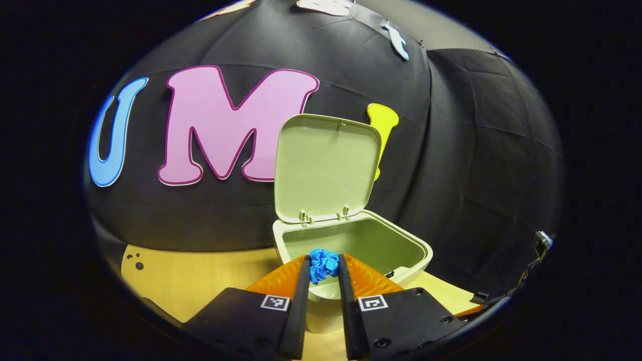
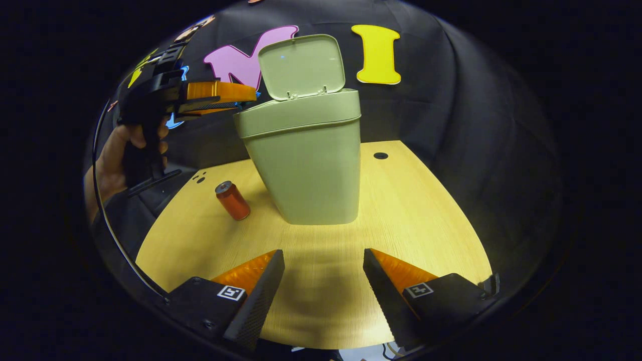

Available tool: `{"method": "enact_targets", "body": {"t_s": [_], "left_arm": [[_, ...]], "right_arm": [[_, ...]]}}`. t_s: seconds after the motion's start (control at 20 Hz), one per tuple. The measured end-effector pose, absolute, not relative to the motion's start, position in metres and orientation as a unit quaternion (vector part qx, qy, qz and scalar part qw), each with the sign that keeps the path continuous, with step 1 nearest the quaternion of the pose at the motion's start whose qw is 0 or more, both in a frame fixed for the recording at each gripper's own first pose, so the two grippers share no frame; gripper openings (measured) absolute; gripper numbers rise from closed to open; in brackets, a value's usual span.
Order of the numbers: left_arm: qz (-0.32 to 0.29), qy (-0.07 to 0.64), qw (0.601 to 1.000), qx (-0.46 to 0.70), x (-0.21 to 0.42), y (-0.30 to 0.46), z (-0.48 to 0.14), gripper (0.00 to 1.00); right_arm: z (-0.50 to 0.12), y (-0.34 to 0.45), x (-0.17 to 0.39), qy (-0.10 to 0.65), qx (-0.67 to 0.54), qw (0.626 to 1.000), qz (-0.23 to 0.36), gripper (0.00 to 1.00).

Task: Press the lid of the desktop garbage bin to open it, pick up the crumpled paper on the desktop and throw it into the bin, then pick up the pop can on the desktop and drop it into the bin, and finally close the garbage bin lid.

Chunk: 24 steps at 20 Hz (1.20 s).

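The paper (image 1: pixel 323 264), a blue crumpled ball, sits pinched between the two fingers of the left gripper (image 1: pixel 323 273), which press on it from both sides with only the ball's width between them. In the left gripper view it hangs at the near rim of the bin (image 1: pixel 351 250), over the open mouth and above the bin's inside wall.

The bin is pale green and stands upright on the table (image 2: pixel 321 281). Its lid (image 1: pixel 326 165) is swung up on the two hinges at the back edge and stands nearly vertical, with its inner face turned toward the left gripper. In the right gripper view the bin (image 2: pixel 306 165) stands near the middle of the table, its lid (image 2: pixel 302 65) raised behind it.

The can (image 2: pixel 232 200), red with a silver top, stands on the table just to the left of the bin's base in that view, close to it but apart from it. It looks tilted, though the lens may cause that.

In the right gripper view the left gripper (image 2: pixel 225 98) reaches in from the left at the height of the bin's rim, with a hand (image 2: pixel 120 155) wrapped round its handle.

The right gripper (image 2: pixel 323 271) hangs over the near part of the table, well short of the bin. Its fingers are spread wide with nothing between them.
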<state>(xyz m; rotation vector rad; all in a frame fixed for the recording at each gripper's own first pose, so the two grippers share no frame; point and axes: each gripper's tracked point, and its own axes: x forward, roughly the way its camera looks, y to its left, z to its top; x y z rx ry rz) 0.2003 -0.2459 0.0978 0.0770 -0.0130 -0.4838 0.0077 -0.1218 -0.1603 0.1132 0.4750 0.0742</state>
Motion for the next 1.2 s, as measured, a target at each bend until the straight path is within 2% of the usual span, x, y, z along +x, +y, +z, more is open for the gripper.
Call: {"method": "enact_targets", "body": {"t_s": [0.2,0.3,0.4,0.45,0.5,0.55,0.8,1.2], "left_arm": [[-0.242,0.002,0.969,0.041,0.207,-0.258,0.094,0.40],[-0.246,0.005,0.969,0.040,0.207,-0.259,0.092,0.46],[-0.256,-0.002,0.966,0.033,0.203,-0.262,0.095,0.67],[-0.253,-0.006,0.967,0.032,0.201,-0.260,0.097,0.80],[-0.246,-0.012,0.969,0.033,0.199,-0.255,0.100,0.83],[-0.233,-0.021,0.972,0.033,0.200,-0.247,0.103,0.95],[-0.151,-0.040,0.988,0.010,0.191,-0.174,0.105,0.98],[0.013,0.003,1.000,-0.021,0.143,-0.005,0.043,0.99]], "right_arm": [[-0.163,-0.116,0.012,0.240,0.047,0.968,0.055,0.99],[-0.163,-0.115,0.015,0.241,0.047,0.968,0.059,1.00],[-0.164,-0.115,0.019,0.241,0.049,0.967,0.061,0.99],[-0.164,-0.114,0.020,0.242,0.049,0.967,0.062,0.99],[-0.165,-0.114,0.022,0.243,0.049,0.967,0.061,0.99],[-0.165,-0.113,0.024,0.244,0.051,0.967,0.062,0.99],[-0.171,-0.092,0.031,0.249,0.038,0.964,0.088,1.00],[-0.172,-0.031,0.051,0.248,0.000,0.956,0.156,1.00]]}}
